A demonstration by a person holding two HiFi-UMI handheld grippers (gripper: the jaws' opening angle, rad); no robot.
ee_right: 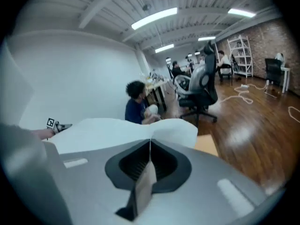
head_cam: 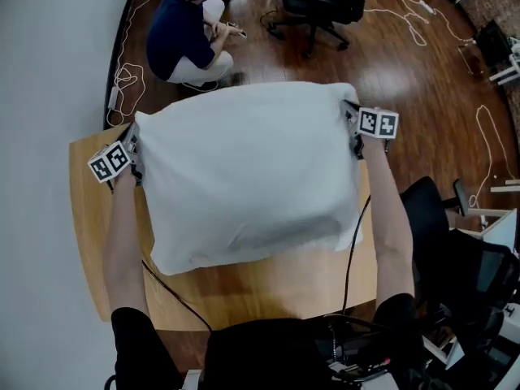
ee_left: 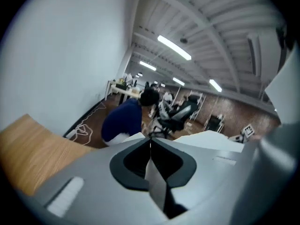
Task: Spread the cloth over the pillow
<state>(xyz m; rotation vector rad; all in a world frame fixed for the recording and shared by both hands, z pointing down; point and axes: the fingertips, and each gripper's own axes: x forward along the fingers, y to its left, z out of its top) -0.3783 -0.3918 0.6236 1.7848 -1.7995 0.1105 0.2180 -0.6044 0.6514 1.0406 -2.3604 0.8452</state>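
A white cloth [head_cam: 244, 169] lies billowed over the wooden table [head_cam: 89, 218]; the pillow beneath it is hidden. My left gripper [head_cam: 135, 146] holds the cloth's far left corner, and my right gripper [head_cam: 352, 120] holds its far right corner. In the left gripper view the jaws [ee_left: 150, 140] meet with a strip of the cloth [ee_left: 155, 179] pinched between them. The right gripper view shows the same: the gripper [ee_right: 150, 142] is shut on a fold of cloth [ee_right: 145, 184], and the sheet [ee_right: 117, 128] stretches away to the left.
A person in a dark top [head_cam: 187, 35] crouches on the wood floor beyond the table. An office chair [head_cam: 325, 6] stands behind, another black chair [head_cam: 431, 210] at my right. Cables [head_cam: 126, 80] trail along the white wall at left.
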